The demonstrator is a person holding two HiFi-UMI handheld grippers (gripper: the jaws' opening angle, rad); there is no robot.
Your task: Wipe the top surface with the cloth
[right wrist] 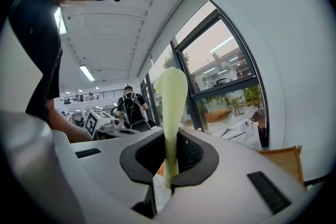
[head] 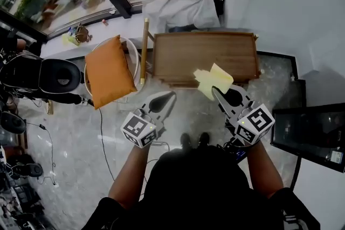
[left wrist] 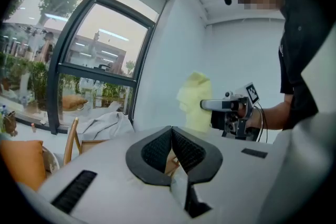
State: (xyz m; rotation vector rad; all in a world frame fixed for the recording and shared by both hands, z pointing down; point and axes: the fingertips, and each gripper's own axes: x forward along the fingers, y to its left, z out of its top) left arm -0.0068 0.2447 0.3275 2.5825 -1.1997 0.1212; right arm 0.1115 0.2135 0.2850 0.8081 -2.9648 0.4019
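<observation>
Surface [head: 205, 54]: wooden, wiping not started.
Right gripper [head: 216, 91]: jaws pinch cloth [head: 213, 79], aloft.
Left gripper [head: 170, 97]: jaws together, empty.

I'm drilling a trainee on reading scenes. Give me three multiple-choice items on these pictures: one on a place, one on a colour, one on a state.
1. The orange cushion lies: A on the white chair left of the wooden table; B on the table; C under the table.
2. The cloth is: A blue; B pale yellow; C red.
3. The right gripper is: A open, empty; B shut on the cloth; C shut on the cushion.
Answers: 1 A, the head view shows it on the chair; 2 B, both gripper views show pale yellow; 3 B, the cloth stands pinched between its jaws.
</observation>
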